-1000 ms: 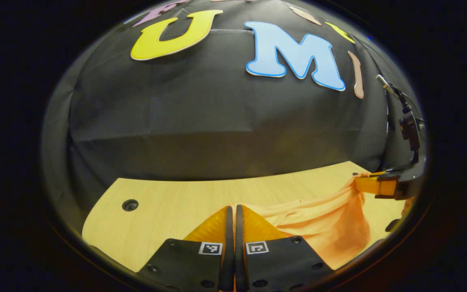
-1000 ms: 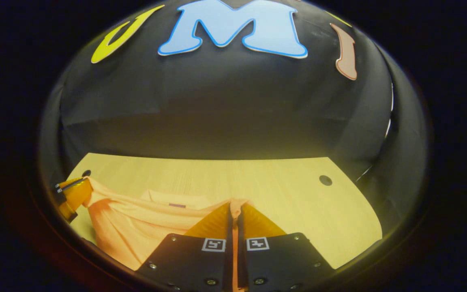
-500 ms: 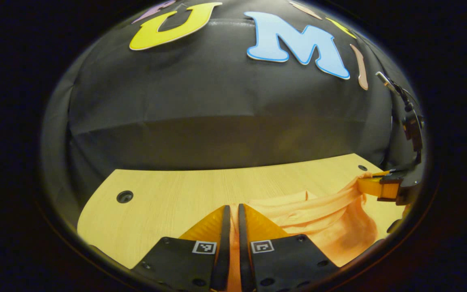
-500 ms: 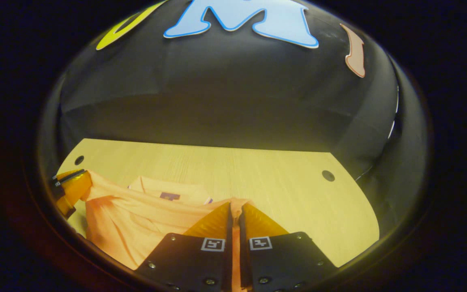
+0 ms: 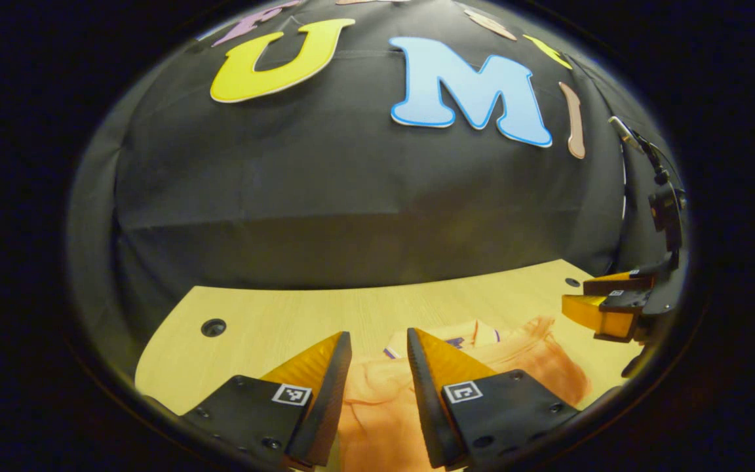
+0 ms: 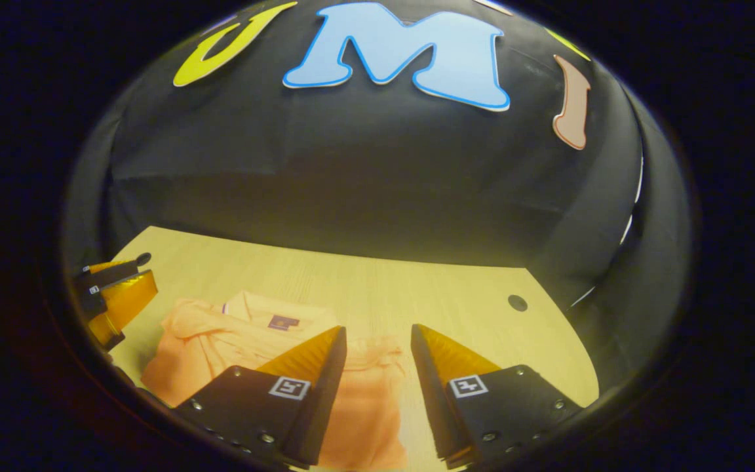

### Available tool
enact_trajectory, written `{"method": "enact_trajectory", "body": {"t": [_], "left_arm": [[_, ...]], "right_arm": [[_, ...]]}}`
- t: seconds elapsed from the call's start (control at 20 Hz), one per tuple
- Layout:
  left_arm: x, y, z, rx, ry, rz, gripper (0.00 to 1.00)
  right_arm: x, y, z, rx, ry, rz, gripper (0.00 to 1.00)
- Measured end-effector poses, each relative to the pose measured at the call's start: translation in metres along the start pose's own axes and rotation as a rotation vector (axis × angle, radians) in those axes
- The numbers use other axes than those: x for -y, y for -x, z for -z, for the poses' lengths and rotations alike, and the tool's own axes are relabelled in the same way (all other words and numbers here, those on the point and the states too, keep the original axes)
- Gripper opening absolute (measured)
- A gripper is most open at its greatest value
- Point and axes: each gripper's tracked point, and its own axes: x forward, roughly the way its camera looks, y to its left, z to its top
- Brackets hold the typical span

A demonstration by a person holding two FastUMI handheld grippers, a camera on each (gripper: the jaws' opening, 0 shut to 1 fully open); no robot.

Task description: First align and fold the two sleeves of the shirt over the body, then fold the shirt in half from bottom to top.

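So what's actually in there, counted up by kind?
Shirt: 1
Grippers, left and right, jaws apart on both: 2
Table: 1
Holes in the table: 2
Total: 6

A pale wooden table [image 6: 377, 288] has 2 round holes [image 6: 517, 302].
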Motion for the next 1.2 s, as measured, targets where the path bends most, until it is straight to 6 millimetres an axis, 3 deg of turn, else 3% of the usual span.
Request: {"method": "enact_trajectory", "body": {"t": [0.05, 0.2, 0.25, 0.3, 0.6, 1.2], "left_arm": [[0.003, 0.007, -0.004, 0.011, 0.002, 0.001, 0.63], [0.008, 0.029, -0.017, 0.038, -0.004, -0.026, 0.73], [0.013, 0.037, -0.024, 0.051, 0.002, -0.025, 0.76], [0.016, 0.047, -0.030, 0.065, 0.001, -0.029, 0.76], [0.037, 0.109, -0.059, 0.153, -0.027, -0.065, 0.97], [0.069, 0.221, -0.068, 0.244, 0.050, -0.149, 0.97]], "right_arm": [[0.002, 0.006, -0.004, 0.014, 0.003, -0.005, 0.69], [0.005, 0.029, -0.013, 0.060, -0.005, -0.035, 0.69], [0.006, 0.039, -0.018, 0.078, -0.007, -0.046, 0.82], [0.008, 0.049, -0.022, 0.098, -0.009, -0.051, 0.88], [0.030, 0.116, -0.040, 0.204, 0.015, -0.059, 0.91], [0.063, 0.227, -0.040, 0.342, 0.010, -0.124, 0.91]]}}
